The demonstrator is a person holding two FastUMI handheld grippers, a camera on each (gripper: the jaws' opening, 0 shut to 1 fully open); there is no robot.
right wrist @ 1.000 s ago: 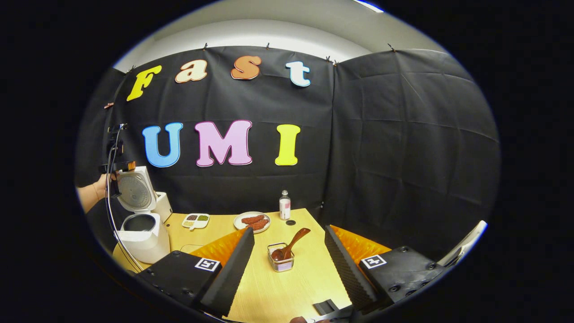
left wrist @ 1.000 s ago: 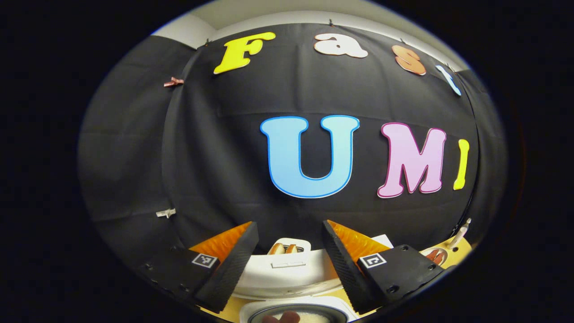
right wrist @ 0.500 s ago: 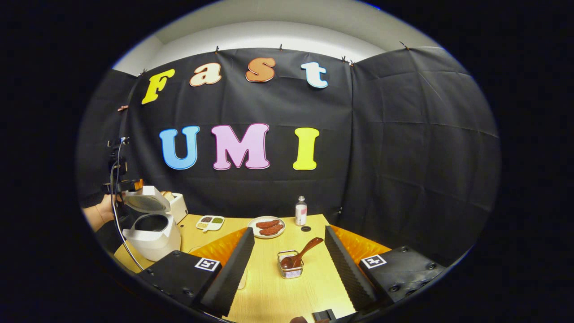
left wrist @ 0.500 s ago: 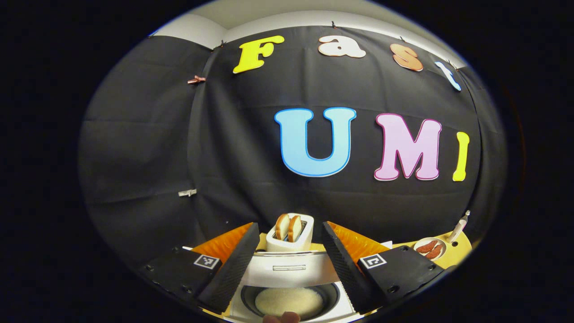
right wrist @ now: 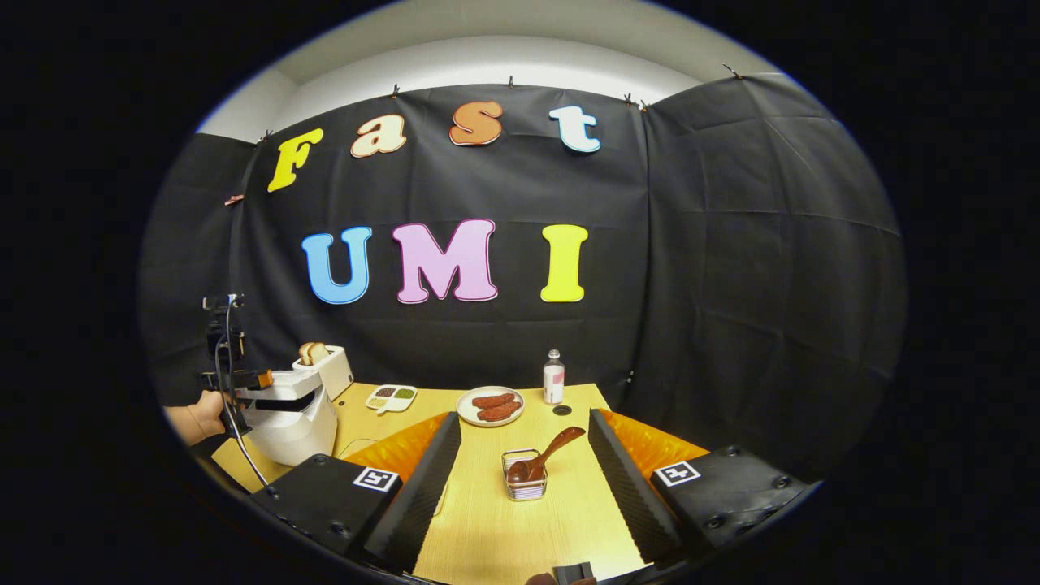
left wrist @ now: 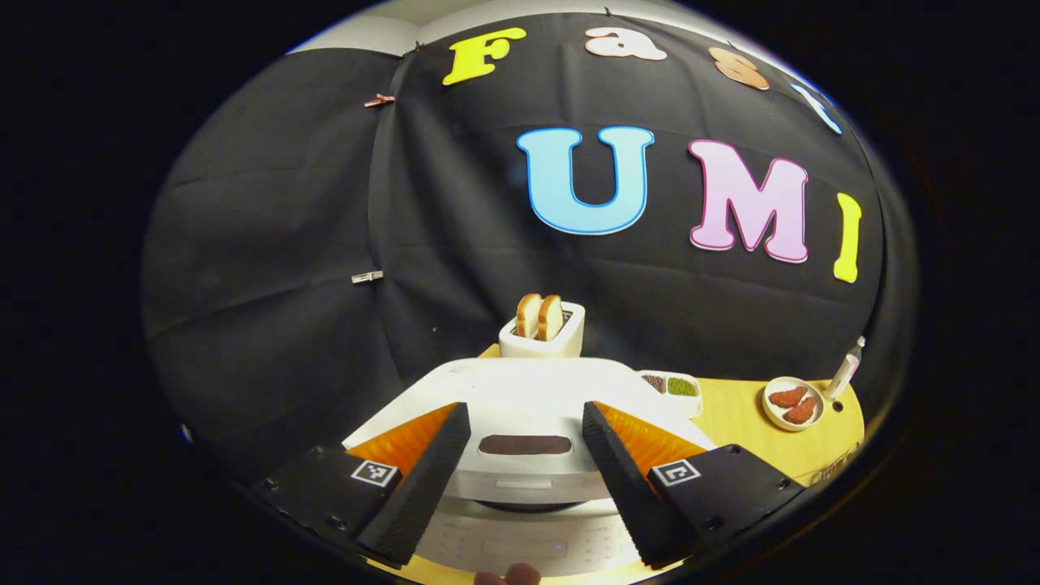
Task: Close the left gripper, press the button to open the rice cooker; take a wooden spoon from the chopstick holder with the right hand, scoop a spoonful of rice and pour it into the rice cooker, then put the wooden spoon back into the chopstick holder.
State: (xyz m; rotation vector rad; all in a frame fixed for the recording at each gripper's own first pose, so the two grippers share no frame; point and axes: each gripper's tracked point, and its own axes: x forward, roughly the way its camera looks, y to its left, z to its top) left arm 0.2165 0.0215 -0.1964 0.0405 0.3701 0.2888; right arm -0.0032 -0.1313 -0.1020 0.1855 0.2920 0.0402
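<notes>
Lowered the lid of the rice cooker point(left wrist: 528, 390) from half-raised to almost flat within the last half second, covering the pot of white rice that was open to the left gripper view before.

Nearest in the left gripper view: left hand-held gripper point(left wrist: 524, 410) with fingers well apart, clamped on nothing, poised over the front of the lid. Beyond the cooker, a toaster point(left wrist: 542, 333) with two slices, near the far left corner of the table point(left wrist: 735, 418).

Nearest in the right gripper view: right hand-held gripper point(right wrist: 524, 416) also spread wide and empty, hanging over the near edge of the table. Just ahead, mid-table, the wooden spoon point(right wrist: 548, 451) standing tilted in the wire chopstick holder point(right wrist: 526, 481). Farther on, toward the far edge, a plate of sausages point(right wrist: 490, 405) and a small bottle point(right wrist: 553, 380).

Judging by this: button press and opening done, spoon back in its holder, so probably at or past the last step, with only a closing of the lid under way.

Gained from the right gripper view: a dark gap between lid and body, so not quite shut, plus the hand point(right wrist: 199, 414) holding the left tool at the left edge. Gained from the left gripper view: the lid's top panel up close.
</notes>
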